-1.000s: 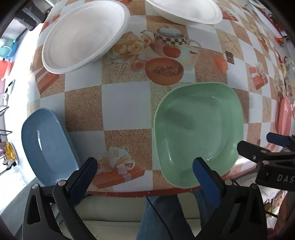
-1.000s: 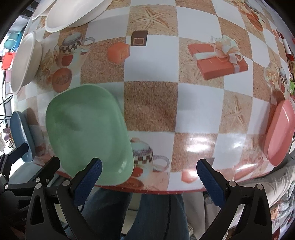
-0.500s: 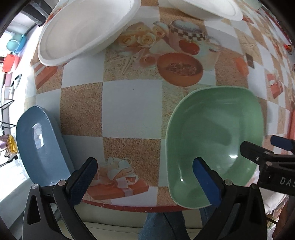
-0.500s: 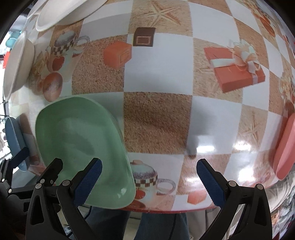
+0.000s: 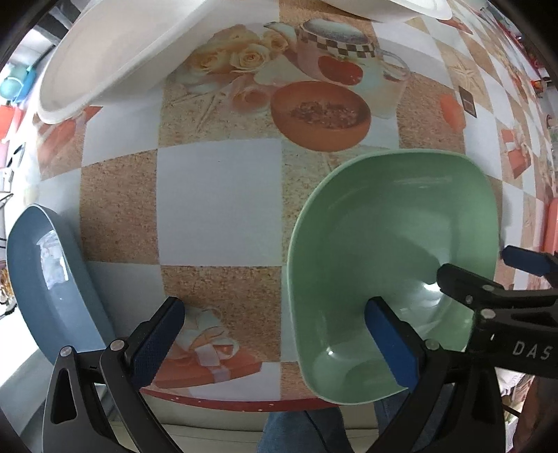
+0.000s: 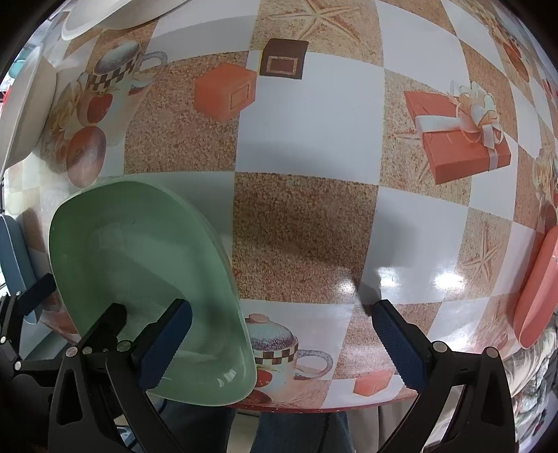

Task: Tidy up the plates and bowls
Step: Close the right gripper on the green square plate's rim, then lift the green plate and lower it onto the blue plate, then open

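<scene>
A green square plate [image 5: 390,244] [image 6: 139,265] lies at the near edge of the table [image 5: 216,195]. My left gripper [image 5: 275,308] is open above that edge, its right finger over the plate's inside and its left finger over the cloth. My right gripper [image 6: 279,317] is open too, with its left finger over the plate and its right finger above the table [image 6: 307,132]. In the left wrist view the right gripper [image 5: 472,261] straddles the plate's right rim. A blue plate [image 5: 45,278] [image 6: 14,251] lies at the left edge.
A white bowl [image 5: 115,62] and a white plate [image 5: 394,8] lie farther back. A pink plate [image 6: 537,289] sits at the right edge. The cloth is printed with teapots, gift boxes and roses. A person's jeans [image 5: 300,432] show below the table edge.
Both grippers have moved forward and down toward the table. The green plate now looks larger, and one finger of each gripper reaches over it. Both stay open.
</scene>
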